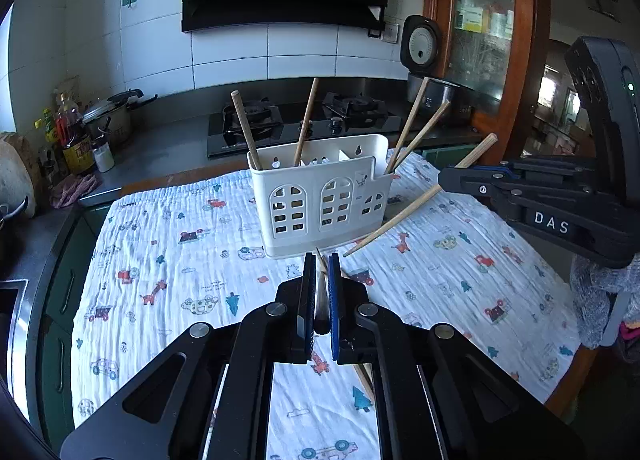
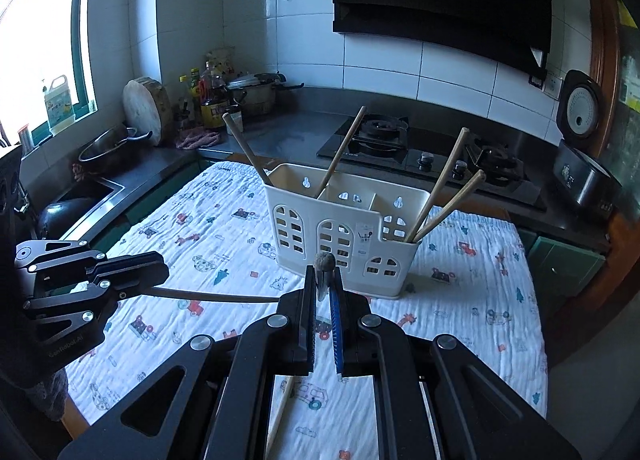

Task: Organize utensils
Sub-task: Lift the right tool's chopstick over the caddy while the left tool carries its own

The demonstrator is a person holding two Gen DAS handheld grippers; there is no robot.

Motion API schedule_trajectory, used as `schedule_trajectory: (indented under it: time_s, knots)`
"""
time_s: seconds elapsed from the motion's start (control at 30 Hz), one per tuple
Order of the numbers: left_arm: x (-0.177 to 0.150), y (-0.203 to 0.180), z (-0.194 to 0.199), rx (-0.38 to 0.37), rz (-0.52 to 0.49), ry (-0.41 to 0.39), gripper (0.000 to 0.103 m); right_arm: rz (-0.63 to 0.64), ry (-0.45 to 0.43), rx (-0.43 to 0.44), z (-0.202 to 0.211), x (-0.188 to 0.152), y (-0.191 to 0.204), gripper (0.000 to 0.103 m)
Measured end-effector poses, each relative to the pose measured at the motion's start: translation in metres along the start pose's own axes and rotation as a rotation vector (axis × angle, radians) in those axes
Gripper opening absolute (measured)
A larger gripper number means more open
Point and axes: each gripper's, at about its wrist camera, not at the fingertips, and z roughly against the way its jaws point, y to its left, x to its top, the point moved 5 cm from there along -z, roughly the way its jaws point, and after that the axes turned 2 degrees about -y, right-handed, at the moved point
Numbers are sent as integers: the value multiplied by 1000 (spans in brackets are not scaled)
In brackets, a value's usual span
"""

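Note:
A white utensil holder (image 1: 320, 196) (image 2: 344, 232) stands on a patterned cloth and holds several wooden chopsticks, two on the left and two in the right compartment. My left gripper (image 1: 322, 260) is shut on a chopstick (image 1: 322, 300) in front of the holder; it shows as a dark rod (image 2: 212, 296) in the right wrist view. My right gripper (image 2: 324, 274) is shut on another chopstick (image 1: 400, 216), held slanted to the right of the holder. Its end (image 2: 325, 261) shows between the fingers.
The cloth (image 1: 180, 260) covers a table beside a steel counter. A gas hob (image 1: 300, 124), a pot (image 1: 108, 116), oil bottles (image 1: 72, 136) and a rice cooker (image 1: 424, 60) stand behind. A sink (image 2: 92, 188) lies at the left.

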Motion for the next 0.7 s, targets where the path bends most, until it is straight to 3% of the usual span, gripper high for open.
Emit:
schedule_trajectory:
  time_s: [0.3, 0.7]
  knots:
    - [8, 2, 5, -34, 5, -4, 5, 9, -12, 5, 3, 16, -1, 7]
    - [42, -6, 14, -54, -27, 0, 5, 30, -73, -10, 44, 68, -18, 7]
